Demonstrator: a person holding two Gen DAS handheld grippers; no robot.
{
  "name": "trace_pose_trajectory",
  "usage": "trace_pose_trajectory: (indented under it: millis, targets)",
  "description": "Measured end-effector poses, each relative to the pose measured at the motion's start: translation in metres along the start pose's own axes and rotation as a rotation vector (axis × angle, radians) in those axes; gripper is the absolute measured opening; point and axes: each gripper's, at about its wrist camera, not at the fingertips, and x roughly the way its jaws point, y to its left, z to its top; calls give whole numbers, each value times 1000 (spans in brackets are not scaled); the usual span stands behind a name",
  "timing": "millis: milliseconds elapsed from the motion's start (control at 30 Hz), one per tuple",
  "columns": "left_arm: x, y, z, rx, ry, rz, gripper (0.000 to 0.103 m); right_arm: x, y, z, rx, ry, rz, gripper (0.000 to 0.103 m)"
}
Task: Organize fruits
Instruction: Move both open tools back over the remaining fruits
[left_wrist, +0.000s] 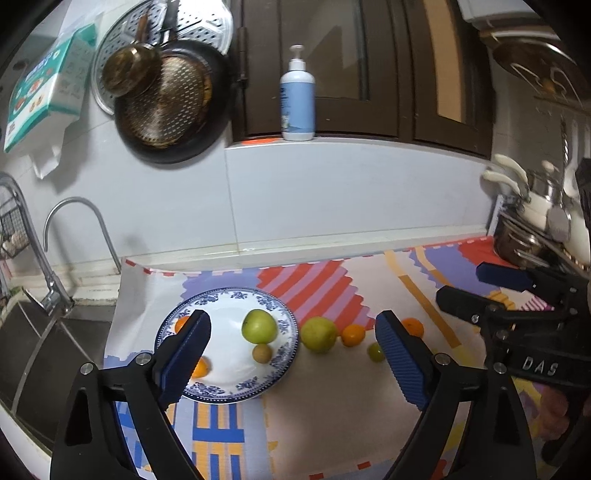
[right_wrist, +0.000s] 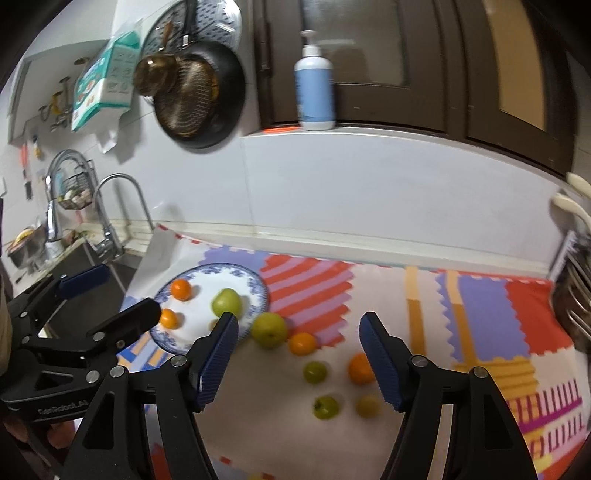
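Note:
A blue-rimmed white plate (left_wrist: 280, 314) (right_wrist: 258, 288) holds a green apple (left_wrist: 259, 326) (right_wrist: 226, 302), a small brown fruit (left_wrist: 262, 353) and two oranges (right_wrist: 181, 289) (right_wrist: 168, 318). On the mat beside it lie a larger green apple (left_wrist: 318, 334) (right_wrist: 269, 329), an orange (left_wrist: 352, 335) (right_wrist: 302, 343), another orange (right_wrist: 360, 368), and small green fruits (right_wrist: 314, 372) (right_wrist: 326, 407). My left gripper (left_wrist: 293, 354) is open above the plate's right edge. My right gripper (right_wrist: 297, 358) is open above the loose fruits.
A sink with faucet (left_wrist: 55, 258) lies left of the patterned mat (left_wrist: 369, 406). Pans (left_wrist: 166, 103) hang on the wall. A pump bottle (left_wrist: 297, 99) stands on the ledge. Pots and utensils (left_wrist: 535, 229) crowd the right end of the counter.

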Motion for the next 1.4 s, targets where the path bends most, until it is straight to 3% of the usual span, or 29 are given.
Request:
trace_pose_trajectory:
  millis: [233,600,800,1067,1400]
  targets:
    - [7,-23,-17,67,-5,-40,91,-6,-23,-25,27,26,-85,69]
    - [32,-49,-39,170,20,-138,89,11,-40,-59,20,133,-104,69]
    - [53,-68,-52,239,69,-222,78,27,-48,-71,-17,189,-77,68]
    - [88,-88,-65,296,167,-327,59,55,-58,-78,-66,254,-33,57]
    - [117,-103,-71,314,253,-399,46,89,-68,-83,-122,325,37,46]
